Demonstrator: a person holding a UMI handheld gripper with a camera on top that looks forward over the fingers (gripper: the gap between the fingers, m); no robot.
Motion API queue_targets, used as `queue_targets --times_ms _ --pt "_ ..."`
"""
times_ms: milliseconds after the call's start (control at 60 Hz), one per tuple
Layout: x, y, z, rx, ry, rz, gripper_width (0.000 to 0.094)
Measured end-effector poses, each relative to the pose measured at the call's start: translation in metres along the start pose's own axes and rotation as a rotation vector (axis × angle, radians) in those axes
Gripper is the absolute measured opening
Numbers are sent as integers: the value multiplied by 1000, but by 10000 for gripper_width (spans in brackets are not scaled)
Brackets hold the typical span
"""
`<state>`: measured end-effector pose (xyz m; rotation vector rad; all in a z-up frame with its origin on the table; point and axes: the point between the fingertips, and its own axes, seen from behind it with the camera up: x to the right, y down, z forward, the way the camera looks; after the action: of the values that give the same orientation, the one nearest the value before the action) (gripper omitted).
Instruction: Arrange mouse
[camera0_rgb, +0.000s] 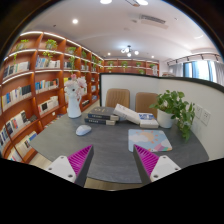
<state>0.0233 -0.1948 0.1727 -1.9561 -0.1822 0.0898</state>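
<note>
A white mouse (83, 129) lies on the grey round table (110, 158), ahead of my fingers and to their left, near a white vase. My gripper (112, 161) is open and empty, held above the near part of the table. Its pink pads (80, 160) stand wide apart with bare table top between them. The mouse is well beyond the fingertips.
A white vase with pink flowers (73, 96) stands at the table's left. A stack of books (102, 116) and an open book (135, 117) lie at the middle. A green potted plant (177, 108) and a booklet (150, 139) are on the right. Bookshelves (35, 85) line the left wall.
</note>
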Motion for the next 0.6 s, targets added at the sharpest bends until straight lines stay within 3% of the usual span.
queue_targets --times_ms 317,600 --pt "-70 65 61 -128 -50 -13 795" --pt "-155 70 174 -199 -62 39 807"
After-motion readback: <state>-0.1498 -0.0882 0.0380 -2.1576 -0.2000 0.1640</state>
